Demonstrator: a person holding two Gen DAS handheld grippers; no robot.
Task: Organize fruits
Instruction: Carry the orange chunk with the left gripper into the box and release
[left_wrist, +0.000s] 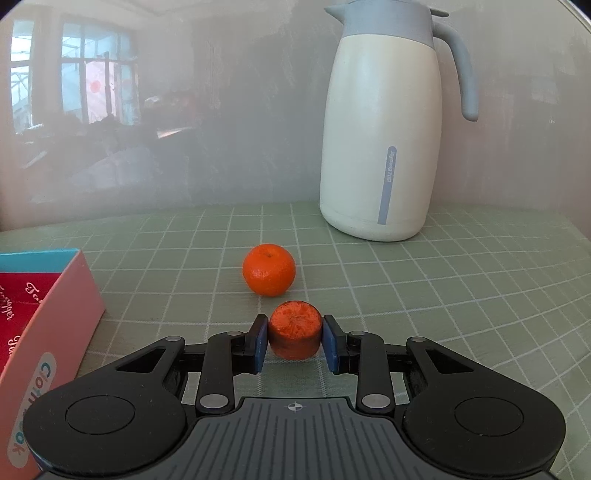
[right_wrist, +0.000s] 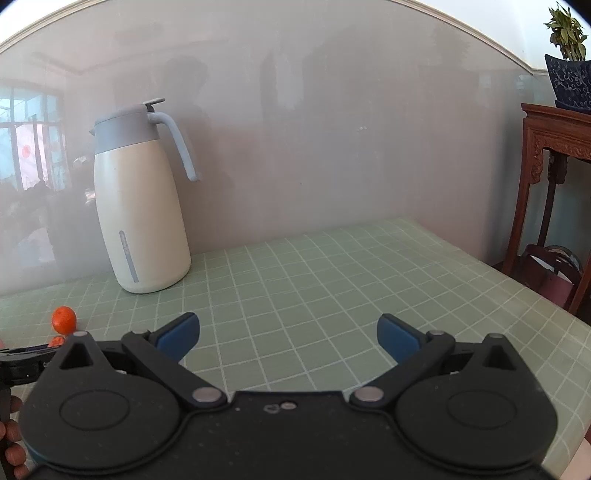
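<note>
Both views are evenly lit by soft daylight; exposure is adequate, no dim zones. A glossy wall panel (left_wrist: 221, 110) carries a hazy reflection of a bright window (left_wrist: 74, 74), mildly washed out. Shadows on the green gridded tablecloth (right_wrist: 332, 277) are faint and diffuse; a soft shadow lies beside the thermos jug (right_wrist: 140, 206) on the wall. Fisheye distortion bends grid lines and edges toward the corners. Focus is sharp centrally, softer at the periphery.
</note>
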